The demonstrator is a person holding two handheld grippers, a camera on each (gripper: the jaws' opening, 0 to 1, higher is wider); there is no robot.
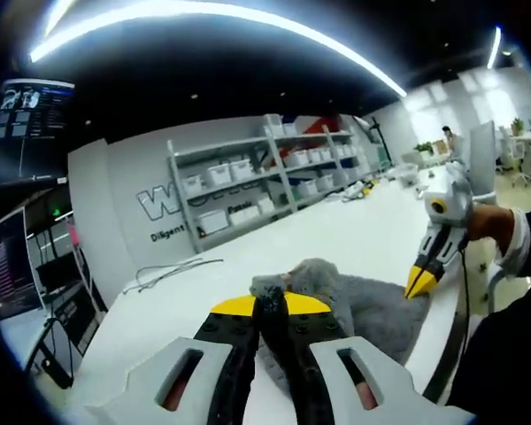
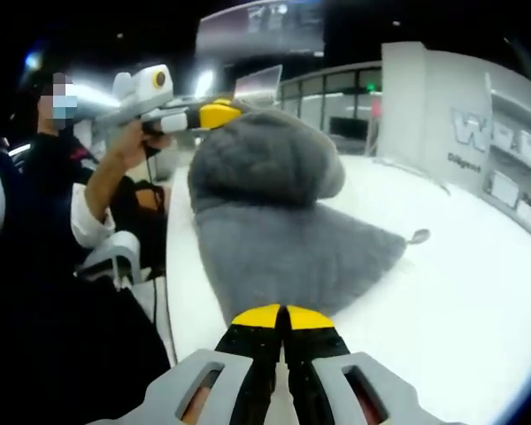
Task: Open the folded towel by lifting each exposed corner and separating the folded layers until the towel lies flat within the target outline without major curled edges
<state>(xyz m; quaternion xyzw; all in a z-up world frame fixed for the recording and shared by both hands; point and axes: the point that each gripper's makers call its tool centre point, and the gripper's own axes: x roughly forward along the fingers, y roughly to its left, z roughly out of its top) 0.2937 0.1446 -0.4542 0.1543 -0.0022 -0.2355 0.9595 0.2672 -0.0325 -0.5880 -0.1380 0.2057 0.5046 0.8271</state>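
Observation:
A grey towel (image 1: 376,310) lies bunched on the white table (image 1: 336,239). My left gripper (image 1: 270,305) is shut on a raised corner of it, and grey cloth shows at its yellow tips. In the right gripper view that same left gripper (image 2: 214,113) holds the towel (image 2: 292,239) up in a rounded hump, and the rest slopes down to the table (image 2: 451,301). My right gripper (image 2: 281,312) is shut at the towel's near edge. In the left gripper view the right gripper (image 1: 422,280) comes in from the right, its tips down on the towel's far edge.
Shelves with white bins (image 1: 248,186) stand along the wall beyond the table. A thin cable (image 1: 173,270) lies on the table's left part. Monitors (image 1: 35,248) stand at the left. A person's sleeve (image 2: 93,217) and a chair (image 2: 115,252) are beside the table edge.

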